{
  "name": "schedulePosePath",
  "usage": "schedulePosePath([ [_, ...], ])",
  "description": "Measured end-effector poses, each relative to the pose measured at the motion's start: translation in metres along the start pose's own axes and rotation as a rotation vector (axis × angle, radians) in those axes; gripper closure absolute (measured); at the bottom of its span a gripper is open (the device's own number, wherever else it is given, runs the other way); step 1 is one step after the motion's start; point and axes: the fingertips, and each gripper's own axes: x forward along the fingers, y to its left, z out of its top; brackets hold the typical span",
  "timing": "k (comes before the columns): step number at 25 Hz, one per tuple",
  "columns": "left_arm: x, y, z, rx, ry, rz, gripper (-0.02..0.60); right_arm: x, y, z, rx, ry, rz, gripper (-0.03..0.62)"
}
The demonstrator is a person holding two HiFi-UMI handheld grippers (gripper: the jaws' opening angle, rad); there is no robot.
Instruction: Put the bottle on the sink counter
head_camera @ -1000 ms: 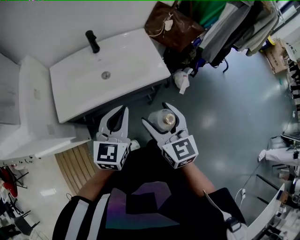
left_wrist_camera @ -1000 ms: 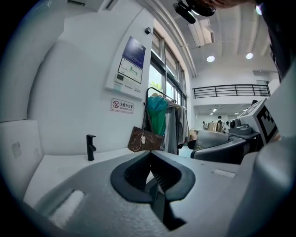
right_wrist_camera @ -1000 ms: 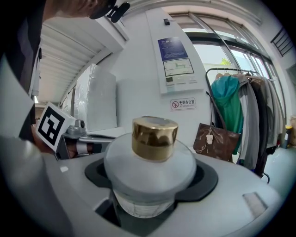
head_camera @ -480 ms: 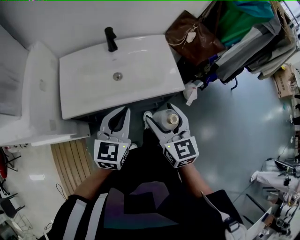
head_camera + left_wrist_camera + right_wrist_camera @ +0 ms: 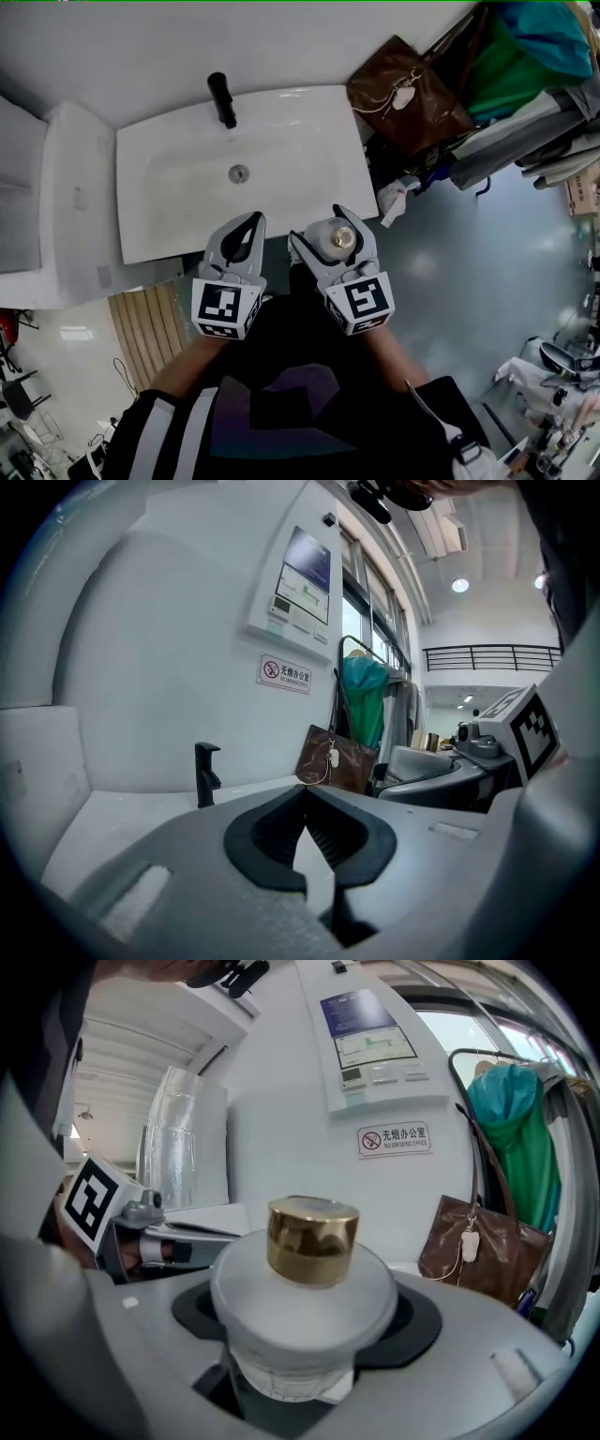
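A frosted white bottle [image 5: 329, 240] with a gold cap [image 5: 312, 1238] stands upright between the jaws of my right gripper [image 5: 319, 225], which is shut on its body. It hangs over the floor just in front of the white sink counter [image 5: 349, 141]. The sink has a black faucet [image 5: 221, 98] at the back and a round drain [image 5: 239, 172]. My left gripper [image 5: 249, 223] is beside the right one, at the counter's front edge. Its jaws are shut with nothing in them, as the left gripper view [image 5: 305, 794] shows.
A brown handbag [image 5: 408, 94] hangs right of the sink, with clothes on a rack [image 5: 525, 84] behind it. A white spray bottle [image 5: 394, 199] lies on the grey floor. A white fixture [image 5: 66, 216] stands left of the sink, with a wooden slat mat [image 5: 150, 323] in front of it.
The sink has come closer to both grippers and sits more squarely ahead. The right gripper still holds the bottle. The left stays shut.
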Motion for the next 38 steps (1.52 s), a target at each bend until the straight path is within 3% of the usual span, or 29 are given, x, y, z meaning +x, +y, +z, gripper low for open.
schedulePosePath([
  [17,0.135,0.031,0.028,-0.040,0.001,0.094,0.578,0.100,-0.121,0.018,-0.060,0.044,0.077,0.238],
  [38,0.243,0.080,-0.007,-0.062,0.098,0.193,0.578,0.211,-0.202,-0.016,-0.073,0.140,0.103,0.238],
])
